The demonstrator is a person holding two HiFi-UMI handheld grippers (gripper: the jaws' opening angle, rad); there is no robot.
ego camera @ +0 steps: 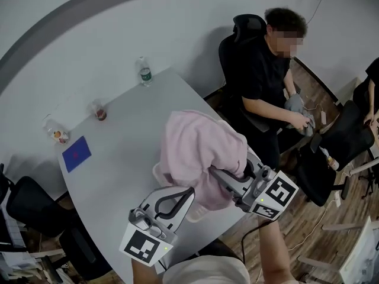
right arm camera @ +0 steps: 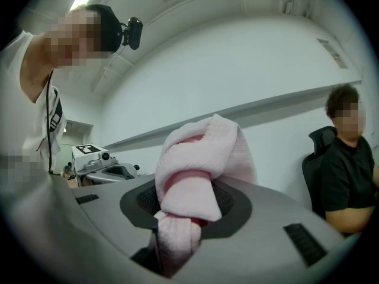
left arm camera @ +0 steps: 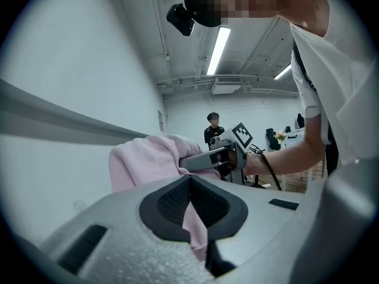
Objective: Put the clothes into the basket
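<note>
Both clamped on the pink garment [ego camera: 195, 147]: left gripper [ego camera: 188, 195] pinches a thin fold, right gripper [ego camera: 214, 172] a thick bunched roll (cloth up off grey table [ego camera: 130, 129]).

A grey table [ego camera: 124, 152] carries a water bottle [ego camera: 144, 71], a cup [ego camera: 99, 111], a second cup [ego camera: 57, 134] and a blue card [ego camera: 76, 154]. A person in black [ego camera: 263, 78] sits beside the table in a black chair [ego camera: 246, 25].

A soft pink knitted garment [ego camera: 195, 149], bunched in a rumpled mound, covers a pale basket [ego camera: 156, 171] whose rim peeks out at the mound's 8 o'clock side.
</note>
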